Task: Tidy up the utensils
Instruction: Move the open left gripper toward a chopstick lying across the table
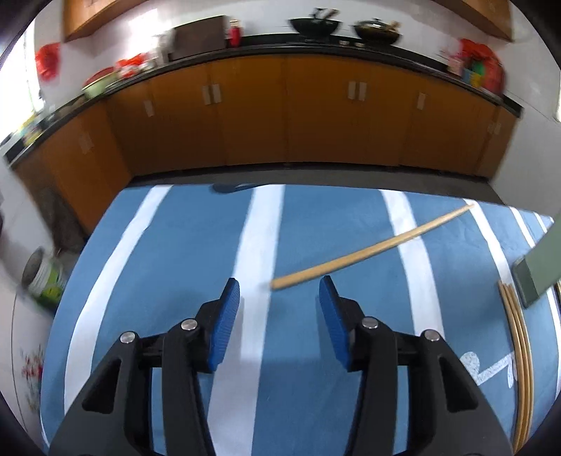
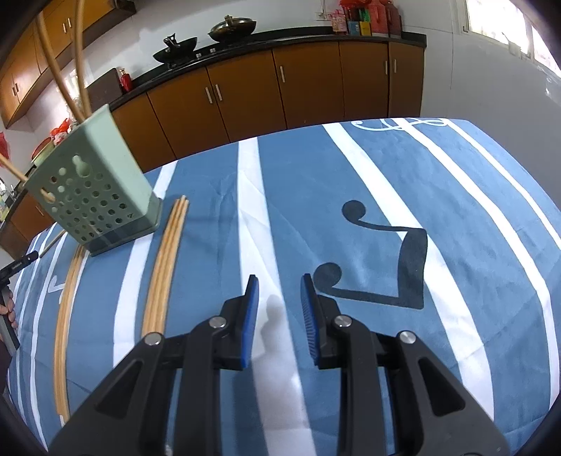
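Observation:
A single wooden chopstick (image 1: 371,245) lies slantwise on the blue striped cloth (image 1: 168,266). Its near end rests between the tips of my left gripper (image 1: 279,280), whose blue pads stand apart and do not touch it. At the right edge stands a green perforated utensil holder (image 1: 536,273), with more chopsticks (image 1: 519,350) lying beside it. In the right wrist view the holder (image 2: 94,196) has long chopsticks (image 2: 52,59) sticking out of it. A chopstick bundle (image 2: 164,266) and another pair (image 2: 66,315) lie flat nearby. My right gripper (image 2: 278,279) hovers open over the cloth with nothing between its fingers.
The cloth (image 2: 385,175) covers the table to its far edge. Brown kitchen cabinets (image 1: 280,115) with a black counter and woks (image 1: 315,24) run behind it. A bucket (image 1: 42,277) stands on the floor at left. A person's hand (image 2: 7,308) shows at the left edge.

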The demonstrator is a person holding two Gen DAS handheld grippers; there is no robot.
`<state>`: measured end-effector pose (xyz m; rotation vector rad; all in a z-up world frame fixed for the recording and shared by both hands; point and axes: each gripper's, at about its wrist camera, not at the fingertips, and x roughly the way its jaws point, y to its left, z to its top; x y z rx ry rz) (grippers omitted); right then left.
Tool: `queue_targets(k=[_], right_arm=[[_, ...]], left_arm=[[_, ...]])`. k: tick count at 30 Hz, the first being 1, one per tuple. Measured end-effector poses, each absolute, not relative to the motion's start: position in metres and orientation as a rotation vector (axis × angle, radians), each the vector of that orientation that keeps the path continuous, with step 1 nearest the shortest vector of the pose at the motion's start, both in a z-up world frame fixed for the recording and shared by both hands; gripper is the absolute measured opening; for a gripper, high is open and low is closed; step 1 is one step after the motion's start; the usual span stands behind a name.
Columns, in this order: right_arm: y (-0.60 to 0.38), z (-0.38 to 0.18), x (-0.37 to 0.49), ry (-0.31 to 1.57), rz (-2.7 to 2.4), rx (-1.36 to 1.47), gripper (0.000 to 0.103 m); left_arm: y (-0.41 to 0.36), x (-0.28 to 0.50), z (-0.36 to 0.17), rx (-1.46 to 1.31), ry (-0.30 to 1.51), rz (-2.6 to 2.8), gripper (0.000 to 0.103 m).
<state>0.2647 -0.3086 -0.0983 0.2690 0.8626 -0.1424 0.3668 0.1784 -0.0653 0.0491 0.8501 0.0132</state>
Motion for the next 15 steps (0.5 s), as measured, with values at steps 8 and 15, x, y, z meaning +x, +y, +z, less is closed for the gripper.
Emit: queue_targets(k=[8,15], right_arm=[[-0.312,-0.099,0.276,0.864,-0.148,0.267,0.025],[-0.309,-0.101,0.278,0.868,-0.139,0.277,0.025]], left_arm=[[0.173,0.384,-0.073,0.107,0.891,-0.138,0.029],[0.170,0.367,-0.074,0.088,0.909,-0.200,0.028]])
